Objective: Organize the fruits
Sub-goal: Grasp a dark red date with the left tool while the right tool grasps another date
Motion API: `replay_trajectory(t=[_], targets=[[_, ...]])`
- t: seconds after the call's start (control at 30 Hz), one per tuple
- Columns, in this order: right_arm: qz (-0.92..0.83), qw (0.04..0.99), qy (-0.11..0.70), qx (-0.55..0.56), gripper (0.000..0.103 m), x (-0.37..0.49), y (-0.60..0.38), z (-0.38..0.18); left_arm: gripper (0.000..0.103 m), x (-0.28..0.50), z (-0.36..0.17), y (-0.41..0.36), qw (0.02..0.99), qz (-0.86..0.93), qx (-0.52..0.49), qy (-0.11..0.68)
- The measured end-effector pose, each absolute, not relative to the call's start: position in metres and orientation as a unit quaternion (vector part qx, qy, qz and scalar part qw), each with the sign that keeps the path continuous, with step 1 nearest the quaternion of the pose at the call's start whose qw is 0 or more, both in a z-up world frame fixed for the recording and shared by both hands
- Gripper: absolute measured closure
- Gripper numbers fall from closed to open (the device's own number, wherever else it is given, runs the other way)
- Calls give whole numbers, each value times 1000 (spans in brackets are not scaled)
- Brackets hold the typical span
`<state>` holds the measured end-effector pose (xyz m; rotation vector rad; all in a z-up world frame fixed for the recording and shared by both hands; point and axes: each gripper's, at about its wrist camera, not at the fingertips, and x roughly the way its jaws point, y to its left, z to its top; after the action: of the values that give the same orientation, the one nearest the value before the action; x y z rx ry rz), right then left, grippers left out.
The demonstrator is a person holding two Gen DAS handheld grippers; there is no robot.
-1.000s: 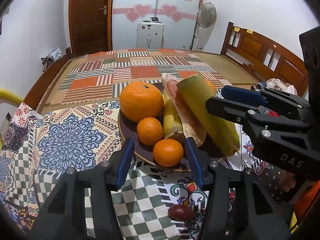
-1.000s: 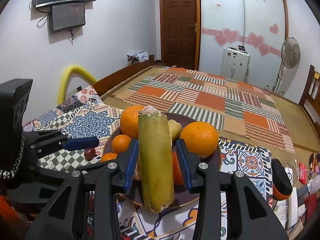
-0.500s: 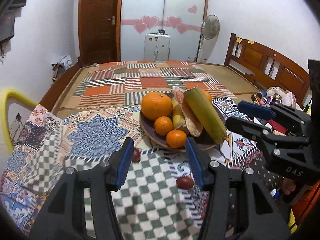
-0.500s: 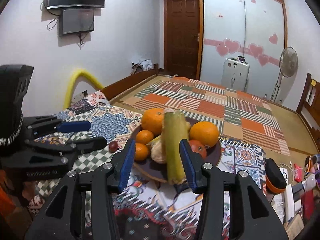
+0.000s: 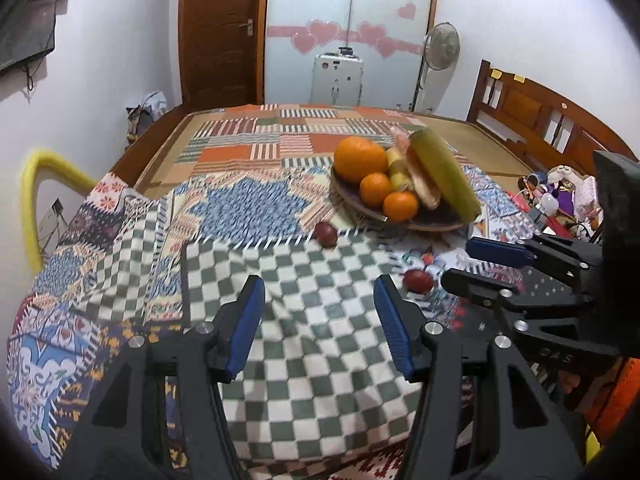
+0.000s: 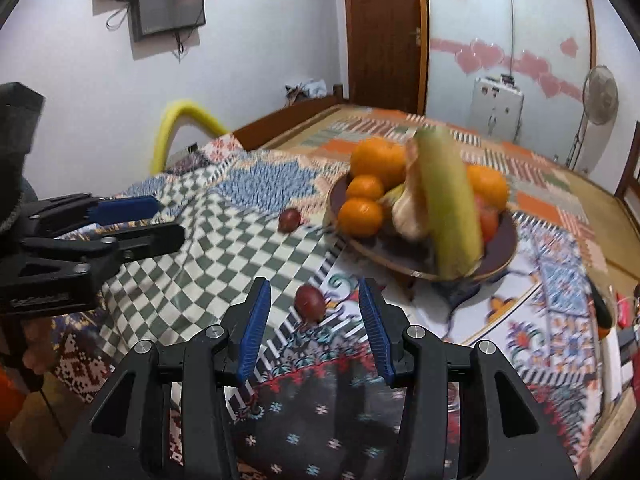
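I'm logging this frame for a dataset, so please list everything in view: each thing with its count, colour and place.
Oranges: four, orange, in the bowl.
Long stalk: one, yellow-green, leaning across the bowl and past its rim.
Red fruit: one, red, in the bowl behind the stalk.
Small dark red fruits: two, on the cloth outside the bowl.
Bowl: one, dark brown, on the patchwork cloth.
Patchwork cloth: one, multicoloured, covering the bed.
Fan: one, white, by the far wall.
Door: one, brown, far wall.
Left gripper: black with blue pads, open, empty.
Right gripper: black with blue pads, open, nearer dark red fruit between its fingers.
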<state>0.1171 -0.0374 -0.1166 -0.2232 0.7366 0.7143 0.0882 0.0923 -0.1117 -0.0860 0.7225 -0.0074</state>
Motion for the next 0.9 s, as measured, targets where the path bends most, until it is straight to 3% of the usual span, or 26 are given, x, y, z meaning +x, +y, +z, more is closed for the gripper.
replay_trajectory(t=[0.13, 0.2, 0.3, 0.6, 0.9], targets=[[335, 860, 368, -110, 65, 122, -28, -129, 47, 83, -123, 96, 931, -5, -42, 362], [337, 853, 382, -110, 76, 128, -24, -135, 47, 83, -127, 97, 930, -6, -41, 365], [334, 854, 382, -116, 84, 130, -22, -140, 47, 88, -131, 98, 928, -7, -43, 370], [342, 859, 369, -98, 86, 125, -35, -131, 49, 107, -132, 95, 927, -11, -42, 372], [314, 889, 321, -88, 86, 128, -72, -100, 63, 153, -131, 80, 923, -28, -29, 382]])
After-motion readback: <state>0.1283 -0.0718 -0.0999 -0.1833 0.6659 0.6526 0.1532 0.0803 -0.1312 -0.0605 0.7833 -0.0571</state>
